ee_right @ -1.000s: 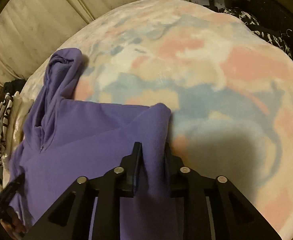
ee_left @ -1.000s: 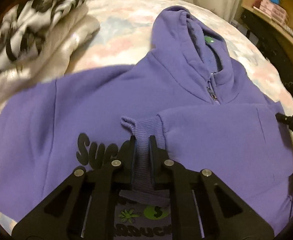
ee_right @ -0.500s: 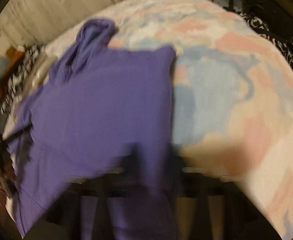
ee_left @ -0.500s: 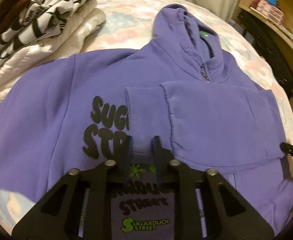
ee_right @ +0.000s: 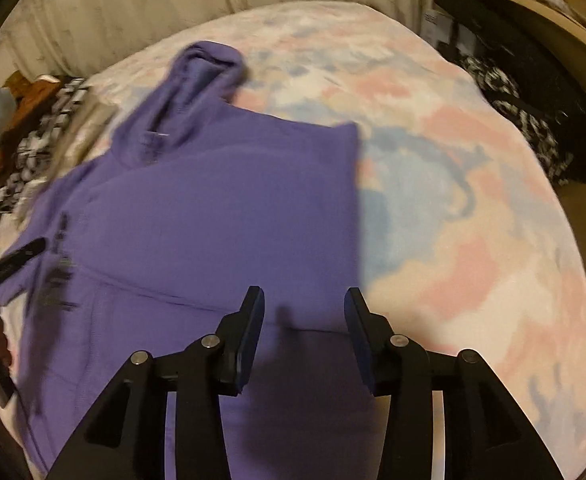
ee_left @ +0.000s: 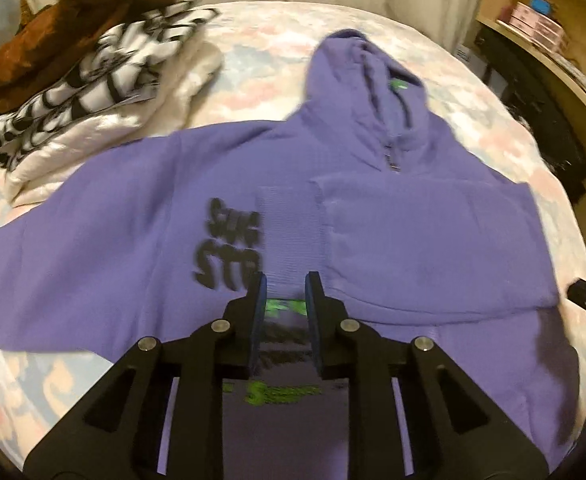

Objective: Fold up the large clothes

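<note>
A purple hoodie [ee_left: 125, 232] lies face up on the bed, hood toward the far side. One sleeve [ee_left: 421, 240] is folded across the chest, its ribbed cuff [ee_left: 289, 232] lying flat over the black lettering. My left gripper [ee_left: 285, 284] is open and empty just above the cuff's near edge. My right gripper [ee_right: 303, 304] is open and empty above the hoodie [ee_right: 221, 216] near its folded side edge. The other sleeve lies spread out to the left.
A pastel patchwork blanket [ee_right: 473, 200] covers the bed. A stack of folded clothes [ee_left: 93, 68] sits at the far left. Dark clothes [ee_right: 541, 120] and a wooden shelf [ee_left: 553, 64] are beyond the bed's right side.
Both grippers have let go of the sleeve, opened and pulled back. The sleeve and cuff now lie flat across the hoodie's chest.
</note>
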A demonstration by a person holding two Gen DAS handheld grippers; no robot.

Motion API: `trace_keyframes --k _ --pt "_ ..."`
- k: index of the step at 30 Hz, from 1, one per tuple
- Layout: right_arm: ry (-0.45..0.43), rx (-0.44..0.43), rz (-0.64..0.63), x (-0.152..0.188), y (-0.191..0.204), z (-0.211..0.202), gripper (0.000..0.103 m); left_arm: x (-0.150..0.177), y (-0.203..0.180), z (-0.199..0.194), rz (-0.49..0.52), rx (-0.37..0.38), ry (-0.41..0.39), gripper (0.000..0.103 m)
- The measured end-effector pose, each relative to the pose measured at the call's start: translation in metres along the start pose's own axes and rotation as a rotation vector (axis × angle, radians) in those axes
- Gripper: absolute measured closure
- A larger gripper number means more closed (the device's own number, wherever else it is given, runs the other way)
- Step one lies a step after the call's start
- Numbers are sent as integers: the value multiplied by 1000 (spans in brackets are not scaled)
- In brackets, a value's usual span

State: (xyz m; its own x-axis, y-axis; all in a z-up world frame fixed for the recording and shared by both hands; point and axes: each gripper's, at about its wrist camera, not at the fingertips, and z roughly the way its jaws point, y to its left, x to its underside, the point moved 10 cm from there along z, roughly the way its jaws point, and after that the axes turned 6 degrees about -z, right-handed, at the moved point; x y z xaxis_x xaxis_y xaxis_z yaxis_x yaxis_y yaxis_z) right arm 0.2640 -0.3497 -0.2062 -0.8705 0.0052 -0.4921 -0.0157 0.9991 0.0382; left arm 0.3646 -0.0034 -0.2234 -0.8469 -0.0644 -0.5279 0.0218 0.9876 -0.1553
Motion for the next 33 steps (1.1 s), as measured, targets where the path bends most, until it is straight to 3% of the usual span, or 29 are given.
trace_keyframes --k 5,10,12,16,19,21,27,33 --pt "-21 -145 -26 -26 84 16 61 6 -45 8 40 38 -1 86" --pt "-17 -155 -35 -31 127 49 61 12 -70 37 39 35 19 86" --pt "-1 -110 -18 -26 118 62 61 19 -67 54 43 9 64 86" --pt "-35 -62 28 -16 69 61 63 21 -58 55 69 38 43 86" --pt "-62 37 62 -3 24 47 63 23 -51 52 60 53 43 89" --pt "-69 34 100 7 6 40 67 22 -50 51 52 60 39 89" --pt "-76 91 97 17 -17 34 67 20 -48 47 59 24 20 89" --pt "-64 128 81 26 -11 29 61 23 -47 34 39 23 7 89"
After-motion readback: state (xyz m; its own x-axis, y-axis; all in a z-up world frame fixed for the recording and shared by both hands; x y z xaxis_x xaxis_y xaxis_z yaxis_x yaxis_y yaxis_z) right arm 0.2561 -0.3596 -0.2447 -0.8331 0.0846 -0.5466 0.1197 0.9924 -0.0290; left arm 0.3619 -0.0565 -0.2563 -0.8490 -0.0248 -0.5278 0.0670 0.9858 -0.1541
